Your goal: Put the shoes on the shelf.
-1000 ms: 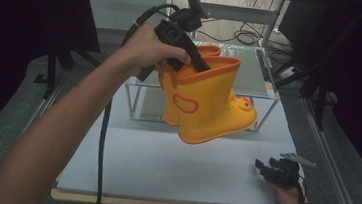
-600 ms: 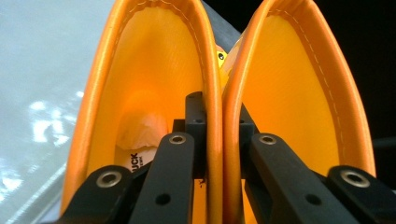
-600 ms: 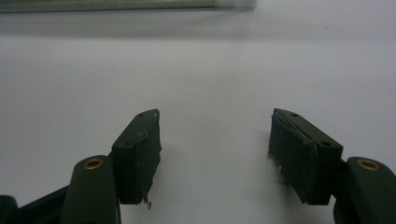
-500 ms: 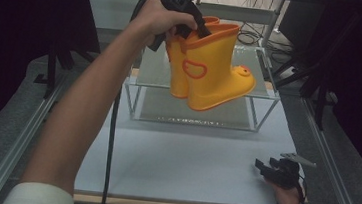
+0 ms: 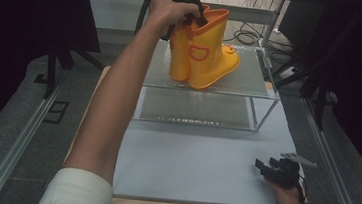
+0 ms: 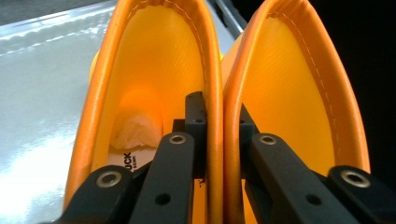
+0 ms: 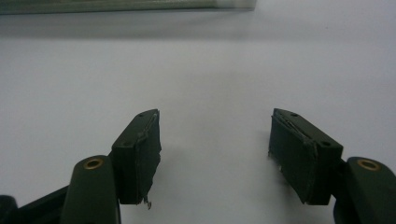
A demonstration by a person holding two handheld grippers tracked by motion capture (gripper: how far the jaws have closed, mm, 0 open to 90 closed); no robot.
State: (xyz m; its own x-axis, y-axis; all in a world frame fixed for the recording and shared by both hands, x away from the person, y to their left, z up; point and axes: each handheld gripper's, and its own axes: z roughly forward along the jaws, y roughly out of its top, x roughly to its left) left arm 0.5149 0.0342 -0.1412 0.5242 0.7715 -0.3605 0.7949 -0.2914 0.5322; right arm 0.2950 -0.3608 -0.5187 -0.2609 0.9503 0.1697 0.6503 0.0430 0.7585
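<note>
A label inside the left-hand boot reads "UCK" in black, partly hidden. The pair of boots [image 5: 201, 53] is glossy yellow-orange with stitched rims and an orange outline on one shaft; white paper is stuffed inside. They stand on the glass shelf [image 5: 251, 81]. The left gripper [image 6: 214, 135] pinches their two touching rims together. The right gripper [image 7: 215, 154], jaws spread wide and holding nothing, hovers over the table [image 5: 187, 168] in front of the shelf.

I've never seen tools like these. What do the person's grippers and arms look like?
Both grippers are black. The right gripper has two blocky jaws with brass-coloured screws and a grey plate on top. A black cable trails from the left gripper. A white sleeve covers the left upper arm.
</note>
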